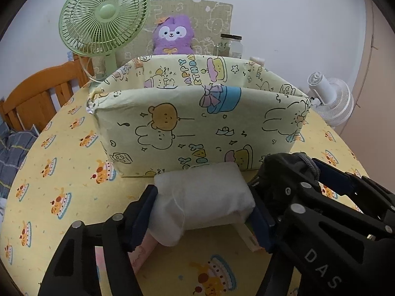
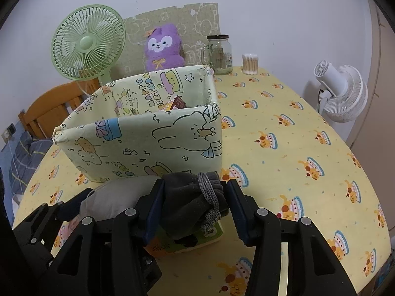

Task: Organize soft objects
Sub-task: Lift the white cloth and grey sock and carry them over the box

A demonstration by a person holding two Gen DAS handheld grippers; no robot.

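- The pale-green fabric storage box printed with cartoon bears and rabbits (image 1: 197, 128) stands open-topped on the surface, a round yellow tablecloth with cake prints (image 2: 296, 148); it is the landmark here.
- To the right of the box the cloth lies bare out to its curved edge — the widest free room. To its left only a narrow strip of cloth is left before the edge, with an orange wooden chair back (image 1: 37, 93) beyond.
- Behind the box stand a green desk fan (image 1: 103, 14), a purple plush rabbit (image 1: 170, 34), a clear glass jar (image 2: 219, 54) and a tub of cotton swabs (image 2: 250, 64).
- Just in front of the box's near wall, the left hand-held gripper (image 1: 202, 212) is clamped on a white soft cloth bundle (image 1: 202, 197); its long axis runs toward the box, and its far end almost meets the wall.
- Beside it, toward the box's right corner, the right hand-held gripper (image 2: 195, 207) is clamped on a dark grey drawstring pouch (image 2: 190, 202) — the knotted grey cord hangs over its front, and the pouch rests above a small green-and-orange carton (image 2: 187, 241).
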